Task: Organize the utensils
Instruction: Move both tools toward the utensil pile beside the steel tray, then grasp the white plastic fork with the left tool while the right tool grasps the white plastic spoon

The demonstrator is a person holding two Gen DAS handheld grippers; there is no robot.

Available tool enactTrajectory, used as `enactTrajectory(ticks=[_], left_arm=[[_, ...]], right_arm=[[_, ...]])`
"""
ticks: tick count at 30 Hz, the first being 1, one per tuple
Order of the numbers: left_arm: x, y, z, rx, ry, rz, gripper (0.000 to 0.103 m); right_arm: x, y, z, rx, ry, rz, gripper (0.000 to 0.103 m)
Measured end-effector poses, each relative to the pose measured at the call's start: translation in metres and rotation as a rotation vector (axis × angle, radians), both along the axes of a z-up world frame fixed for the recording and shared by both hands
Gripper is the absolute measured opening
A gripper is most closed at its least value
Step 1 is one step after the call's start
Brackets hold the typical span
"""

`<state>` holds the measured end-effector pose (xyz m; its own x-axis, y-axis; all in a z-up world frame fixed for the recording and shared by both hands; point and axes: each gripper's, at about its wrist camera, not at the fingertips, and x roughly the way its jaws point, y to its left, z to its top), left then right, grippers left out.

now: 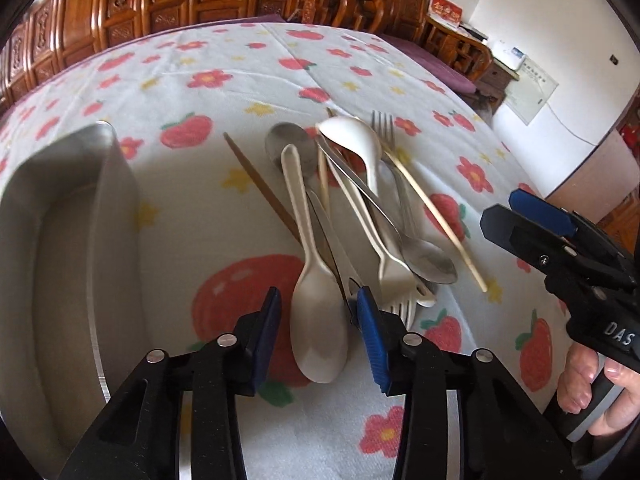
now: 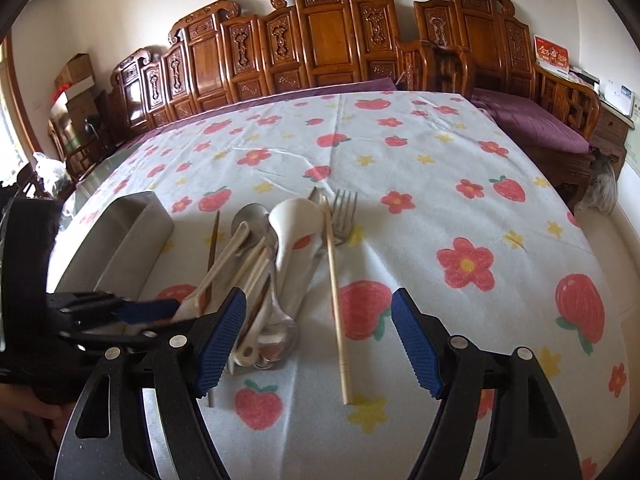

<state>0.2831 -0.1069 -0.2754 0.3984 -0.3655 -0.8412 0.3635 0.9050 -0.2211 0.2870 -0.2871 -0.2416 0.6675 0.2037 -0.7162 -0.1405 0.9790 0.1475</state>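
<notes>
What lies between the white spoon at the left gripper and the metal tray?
Nothing visible does: only bare tablecloth separates the white spoon from the metal tray beside the left gripper.

Right gripper [image 2: 316,340] low over floral tablecloth [image 2: 420,184], jaws wide apart, nothing between the pads. Pale chopstick [image 2: 337,300] lies lengthwise in the gap on the cloth. Utensil pile [image 2: 272,276] just left of it: white ceramic spoon [image 2: 292,224], metal spoons, fork [image 2: 344,212]. Metal tray [image 2: 120,236] at left. Left gripper [image 2: 160,310] reaches into the pile's near-left end; its grip unclear. Carved wooden chairs [image 2: 320,36] far.
</notes>
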Motion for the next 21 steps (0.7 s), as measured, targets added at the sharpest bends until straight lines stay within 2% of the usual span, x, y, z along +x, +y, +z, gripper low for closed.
enactTrajectory(ticks=[4,11,13,21], left_arm=[[-0.003,0.002,0.002,-0.017,-0.009,-0.002,0.025],[-0.014,0.014,0.016,-0.056,-0.035,-0.010,0.021],[-0.015,0.015,0.020,-0.063,-0.036,-0.015,0.003],[-0.018,0.021,0.040,-0.079,-0.085,-0.013,0.001]], right_arm=[[0.000,0.005,0.000,-0.014,0.007,0.015,0.077],[0.002,0.013,-0.005,-0.033,0.034,0.037,0.077],[0.002,0.016,-0.006,-0.038,0.038,0.045,0.077],[0.003,0.026,-0.011,-0.028,0.060,0.073,0.077]])
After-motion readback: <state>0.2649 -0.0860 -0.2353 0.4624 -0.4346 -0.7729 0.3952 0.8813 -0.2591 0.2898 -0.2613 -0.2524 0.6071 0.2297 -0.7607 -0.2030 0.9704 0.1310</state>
